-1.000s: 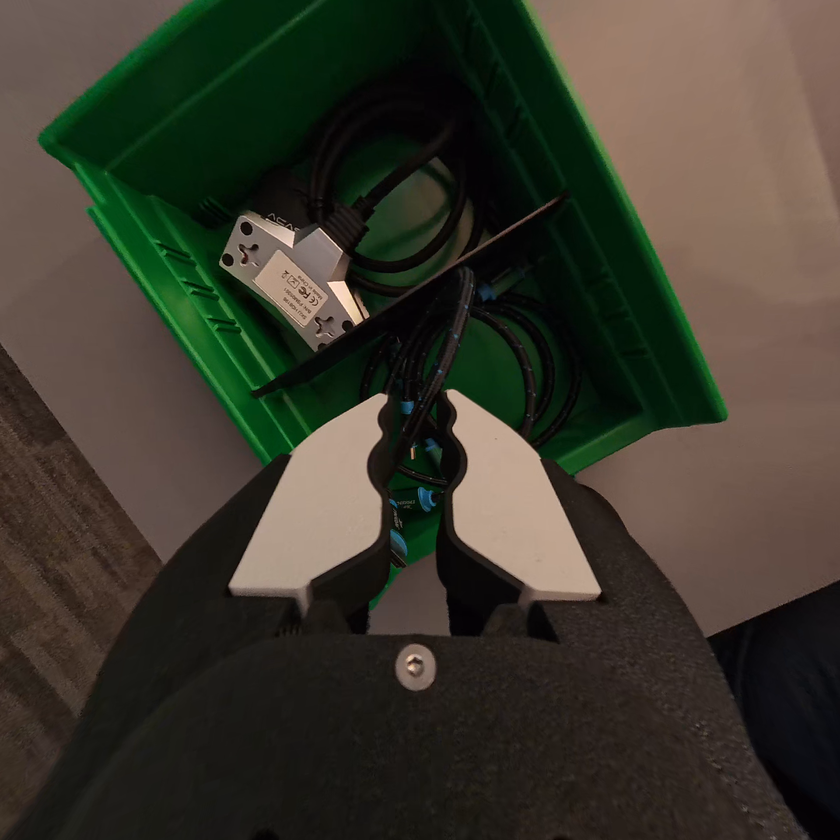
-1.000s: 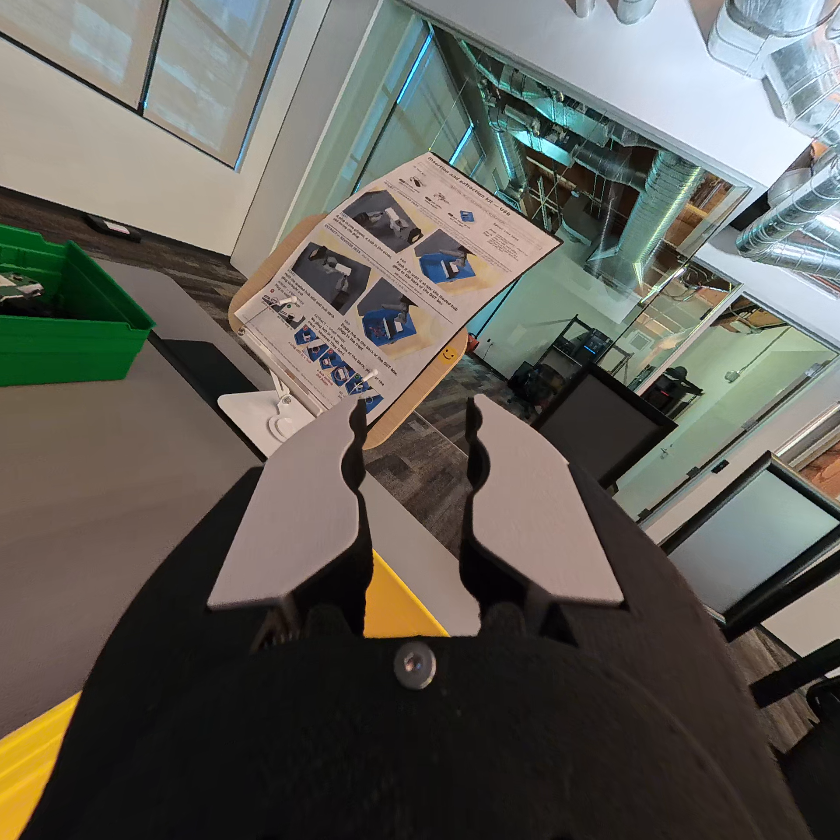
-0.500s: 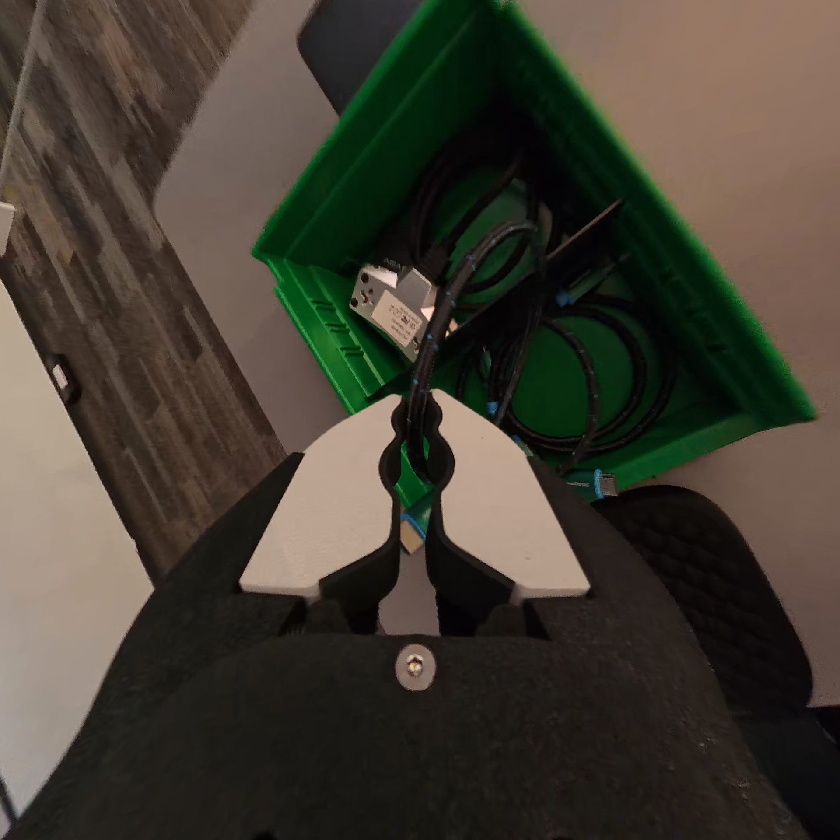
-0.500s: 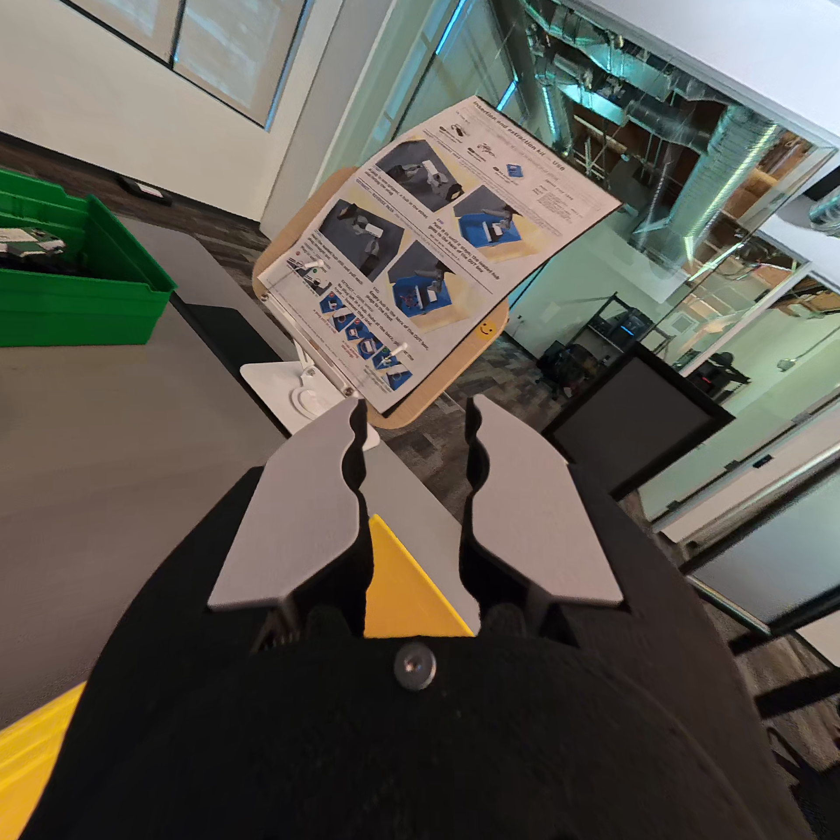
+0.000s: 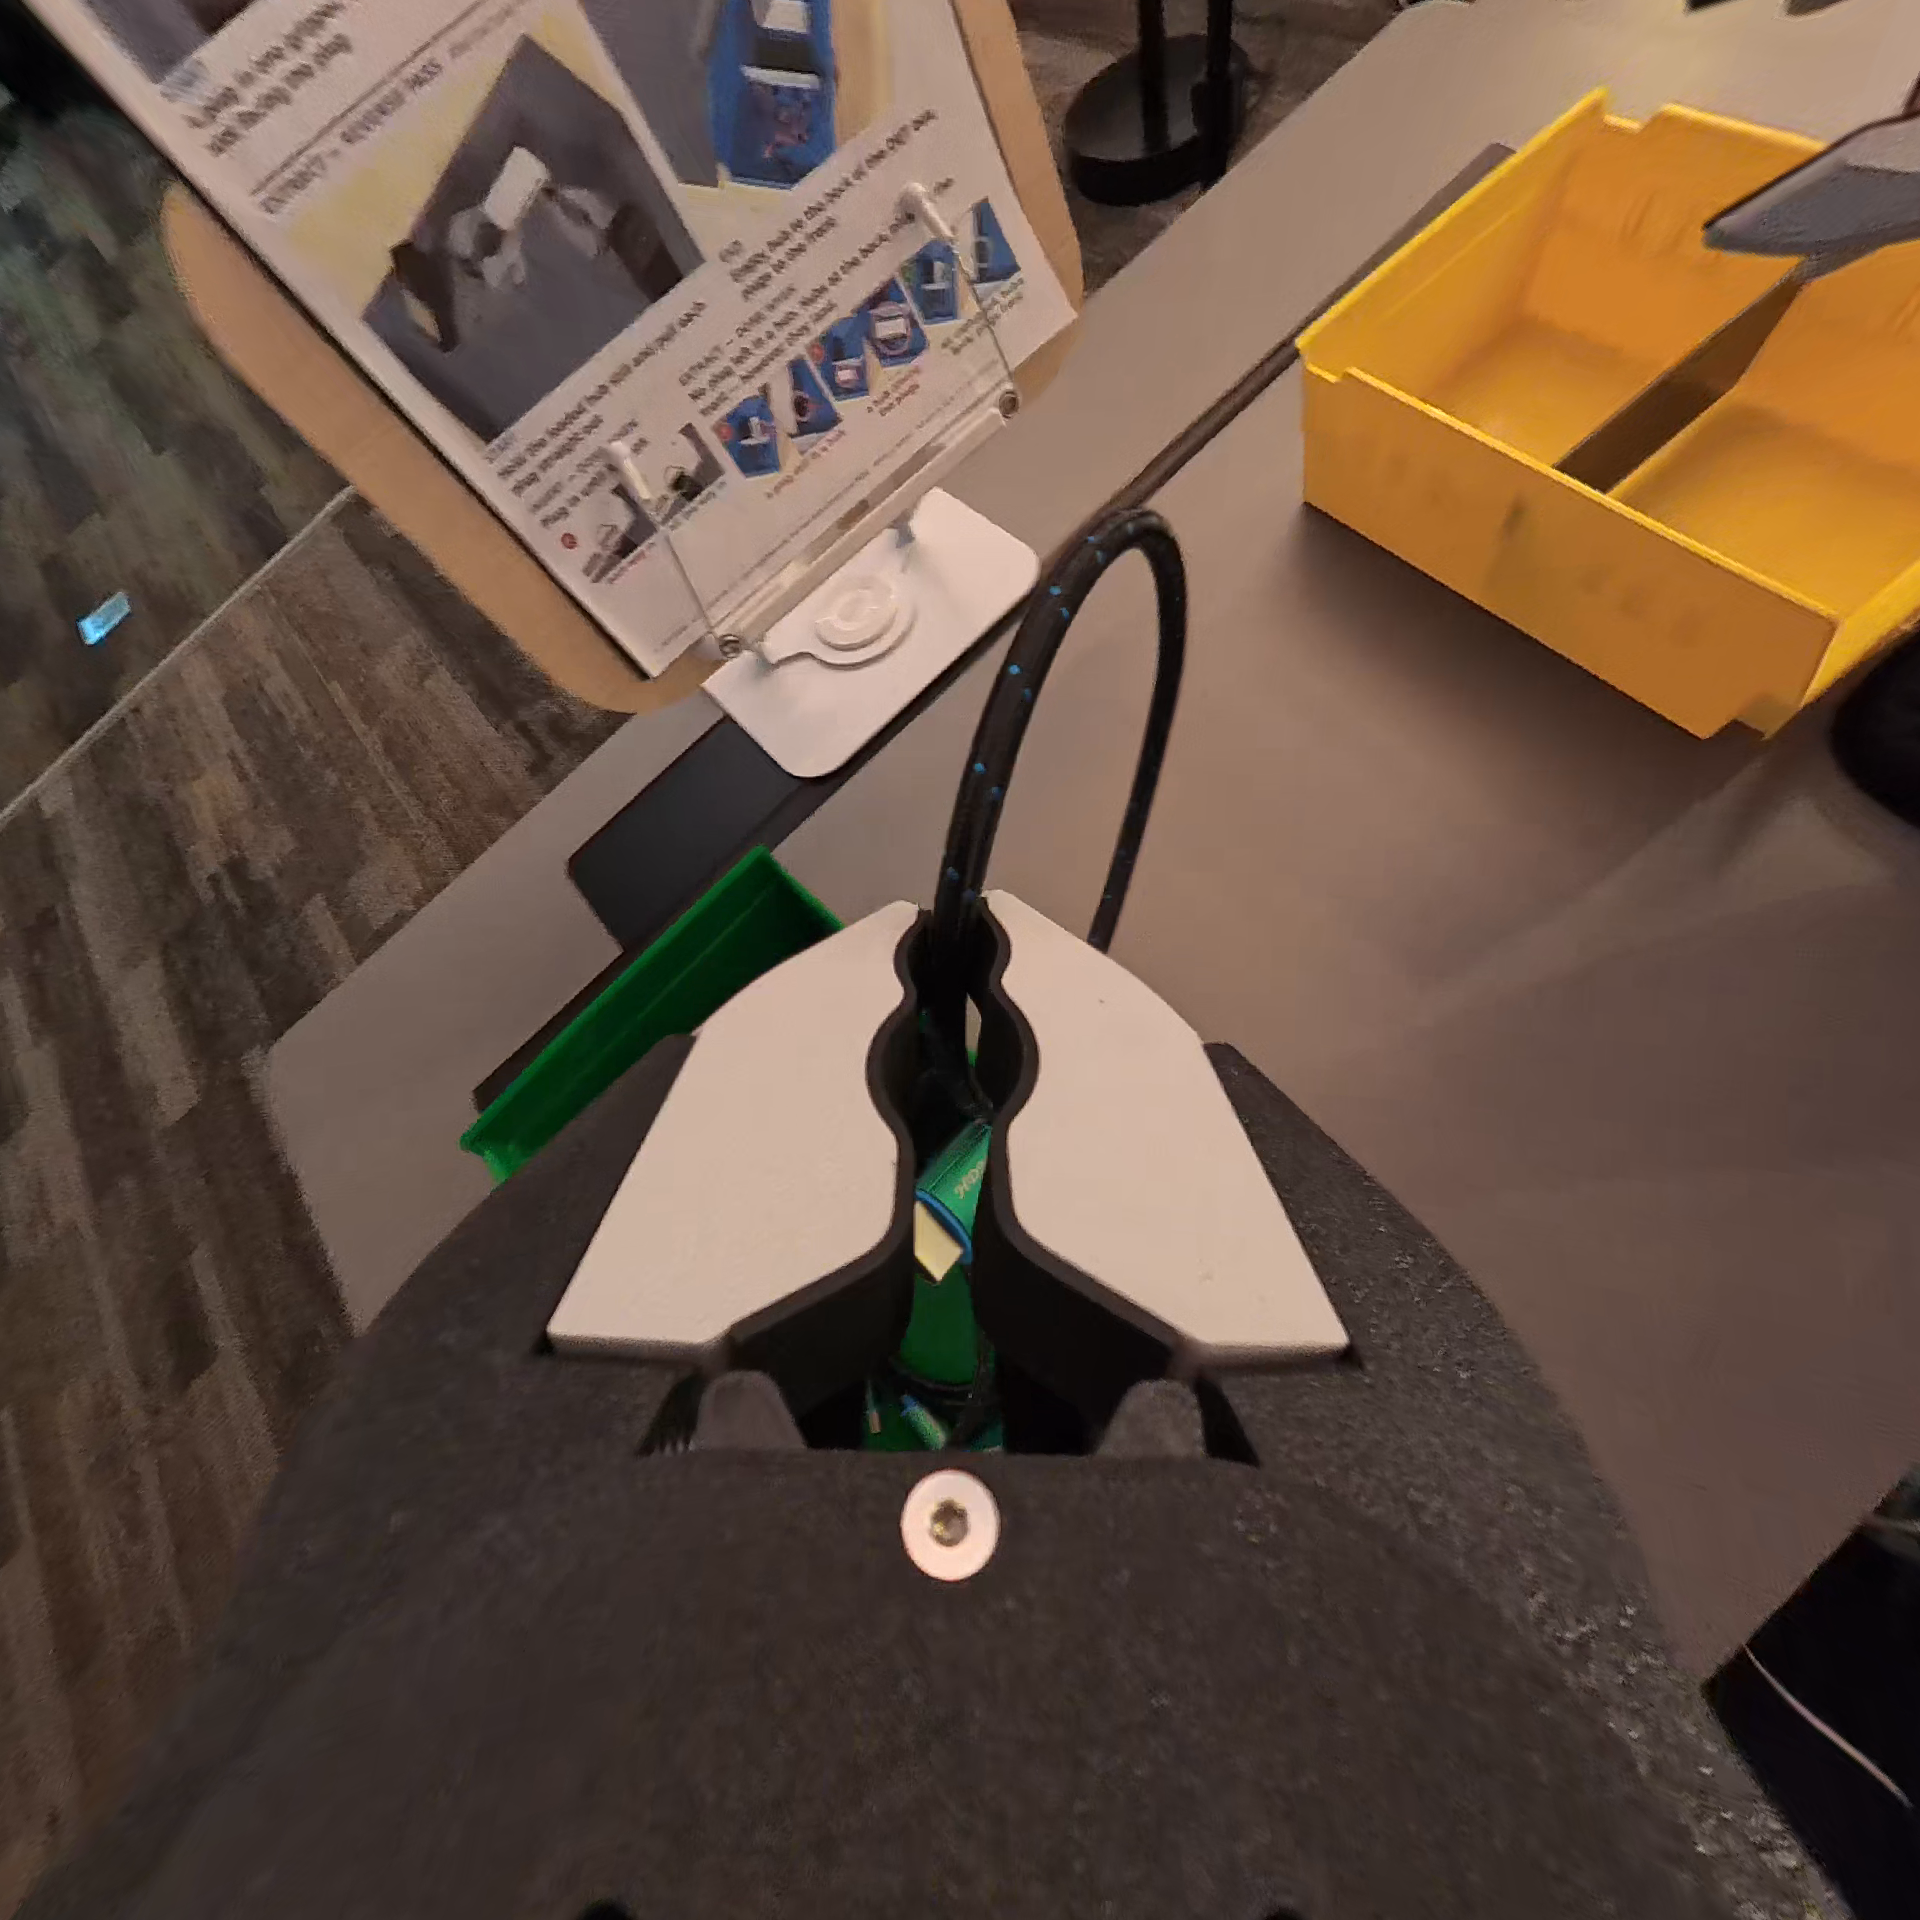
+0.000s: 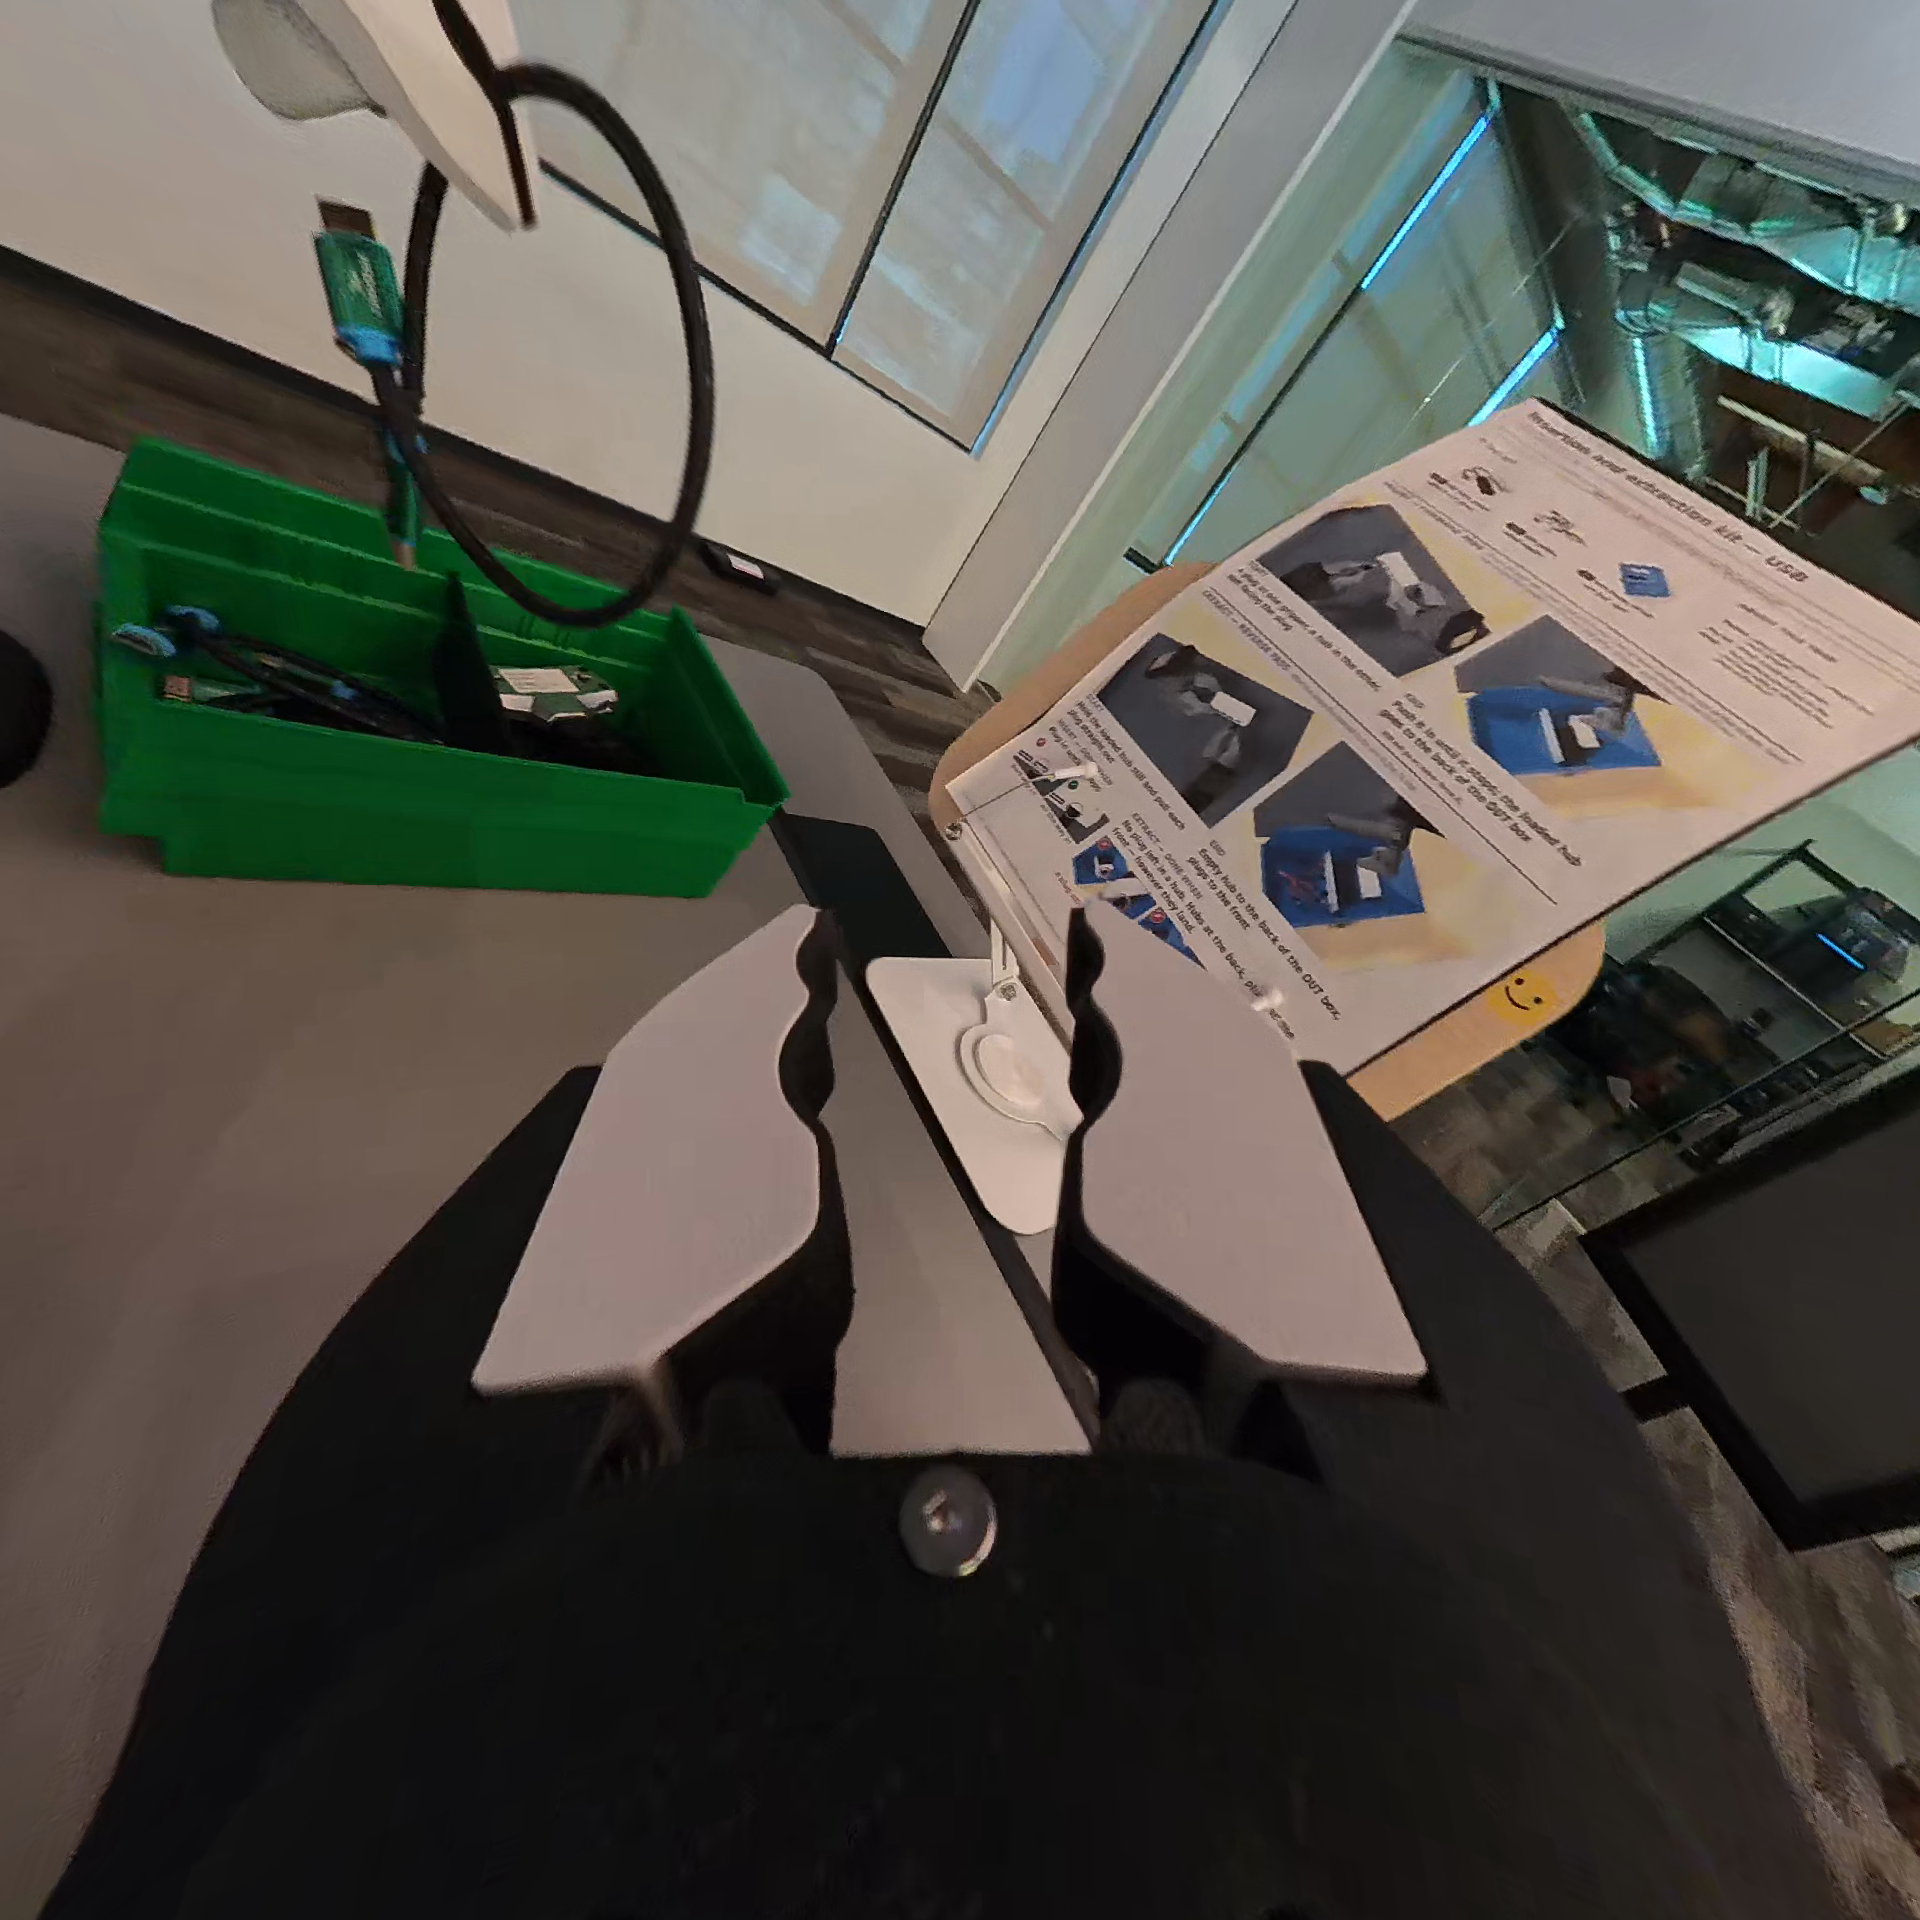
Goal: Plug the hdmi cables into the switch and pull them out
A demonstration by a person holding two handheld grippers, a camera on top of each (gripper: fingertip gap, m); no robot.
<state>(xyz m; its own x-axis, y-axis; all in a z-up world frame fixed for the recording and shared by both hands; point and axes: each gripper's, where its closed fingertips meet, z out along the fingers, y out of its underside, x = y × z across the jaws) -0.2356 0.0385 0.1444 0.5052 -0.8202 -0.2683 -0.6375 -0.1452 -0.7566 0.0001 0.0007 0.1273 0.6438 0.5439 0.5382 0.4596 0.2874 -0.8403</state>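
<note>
One black braided cable (image 5: 1049, 665), looped, teal plug (image 6: 358, 286)

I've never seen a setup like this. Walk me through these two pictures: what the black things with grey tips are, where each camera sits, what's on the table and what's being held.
No robot here: a person holds a two-finger gripper in each hand, and each carries a camera looking along its fingers.

In the left wrist view, the left gripper is shut on a black braided HDMI cable, which loops above the fingers.

In the right wrist view, the right gripper is open and empty. Far off at the top left, the same cable hangs with its teal plug lifted above the green bin.

On the grey table are that bin, with more cables and a silver switch inside, an empty yellow bin, and an instruction sheet on a stand.
</note>
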